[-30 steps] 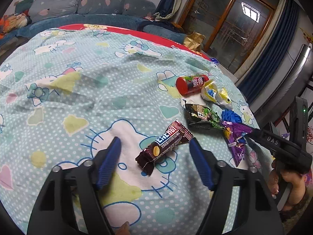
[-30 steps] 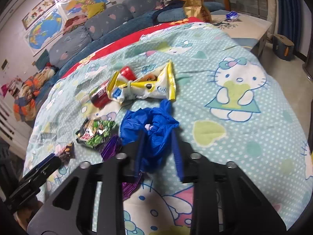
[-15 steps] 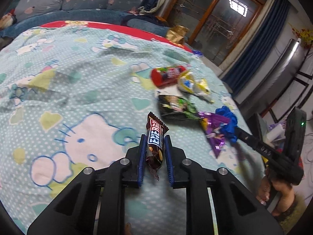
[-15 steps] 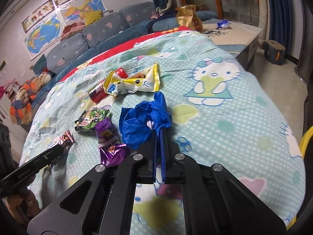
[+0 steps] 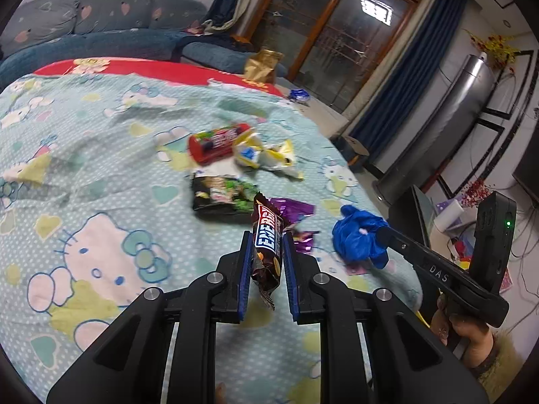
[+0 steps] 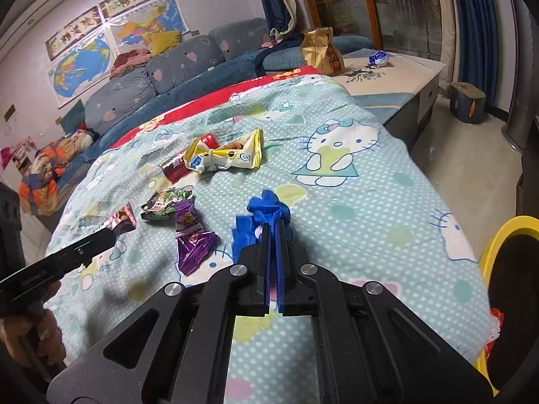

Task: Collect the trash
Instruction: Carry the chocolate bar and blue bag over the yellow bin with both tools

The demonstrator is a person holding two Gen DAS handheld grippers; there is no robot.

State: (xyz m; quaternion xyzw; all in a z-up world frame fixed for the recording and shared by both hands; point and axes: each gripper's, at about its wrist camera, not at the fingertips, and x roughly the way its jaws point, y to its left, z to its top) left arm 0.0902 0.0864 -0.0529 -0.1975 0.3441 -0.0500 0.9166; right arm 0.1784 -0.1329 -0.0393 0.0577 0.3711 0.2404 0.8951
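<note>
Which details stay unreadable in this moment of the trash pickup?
- Yellow bin: right wrist view, cut off by the edge; contents unseen.
- Red can label: left wrist view, motion-blurred.
- Blue wad: right wrist view, lower part hidden by the right tongs.

Teal polka-dot cat-print bedspread (image 6: pixel 370 202); blue crumpled bag (image 6: pixel 266 208); brown candy wrapper (image 5: pixel 267 235), seemingly blue-labelled.

Room: lived-in, artificially lit.
Blue sofa (image 6: pixel 161 77) with heart-print cushions along the wall; maps (image 6: pixel 84 60) above it. Wood-framed glass doors (image 5: pixel 340 30) flanked by blue curtains (image 5: pixel 407 77). Light tiled floor (image 6: pixel 471 168); low cabinet (image 6: pixel 404 77) beside the bed.
</note>
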